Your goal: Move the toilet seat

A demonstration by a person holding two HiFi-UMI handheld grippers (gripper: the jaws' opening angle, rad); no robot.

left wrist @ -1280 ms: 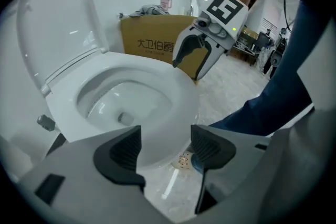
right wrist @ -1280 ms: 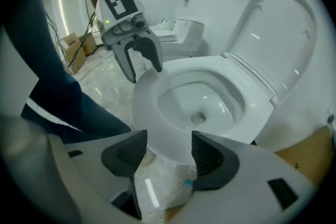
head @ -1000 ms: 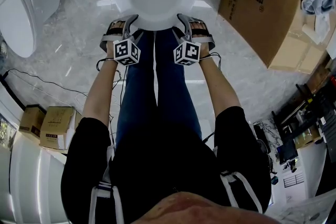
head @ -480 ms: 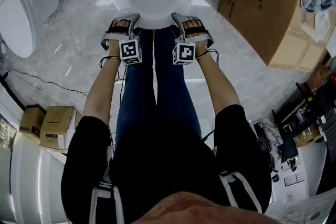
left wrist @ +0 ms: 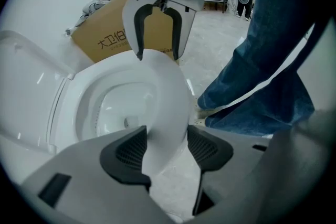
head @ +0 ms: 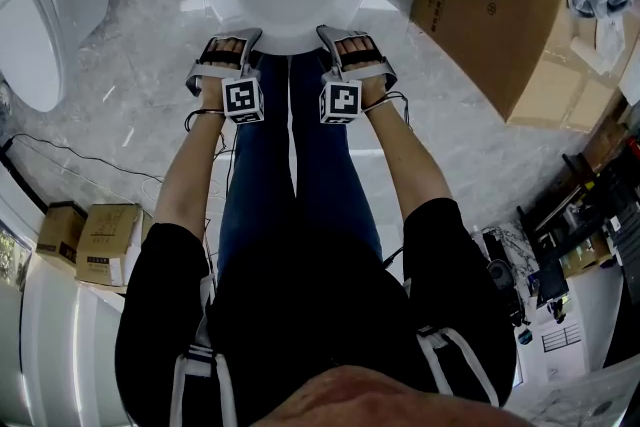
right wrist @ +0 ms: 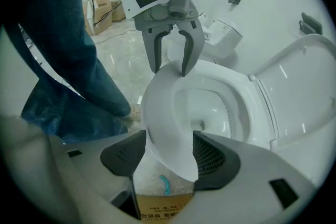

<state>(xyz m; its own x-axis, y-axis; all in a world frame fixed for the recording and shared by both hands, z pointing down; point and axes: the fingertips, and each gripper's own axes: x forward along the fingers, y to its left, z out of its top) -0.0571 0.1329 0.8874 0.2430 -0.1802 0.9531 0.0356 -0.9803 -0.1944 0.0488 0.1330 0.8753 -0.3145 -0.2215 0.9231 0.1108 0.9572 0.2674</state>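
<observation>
Marble floor (head: 120, 115) underfoot. Left gripper (left wrist: 167, 147) and right gripper (right wrist: 168, 152), 2 abreast, each pinch the seat (left wrist: 168, 92) at its front rim, the left's jaws having just been closing. The seat lies low over the bowl (right wrist: 210, 107), running straight away toward its hinge.

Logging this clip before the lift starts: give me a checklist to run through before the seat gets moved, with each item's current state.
1. The toilet seat sits between the jaws of the left gripper: ok; they have just been closing.
2. The left pads press firmly on the seat: cannot tell.
3. The right gripper is closed on the seat: ok, the rim fills the gap between its jaws.
4. The lid is raised, clear of the seat's swing: ok.
5. Both grippers are at the front rim, one each side of centre: ok.
</observation>
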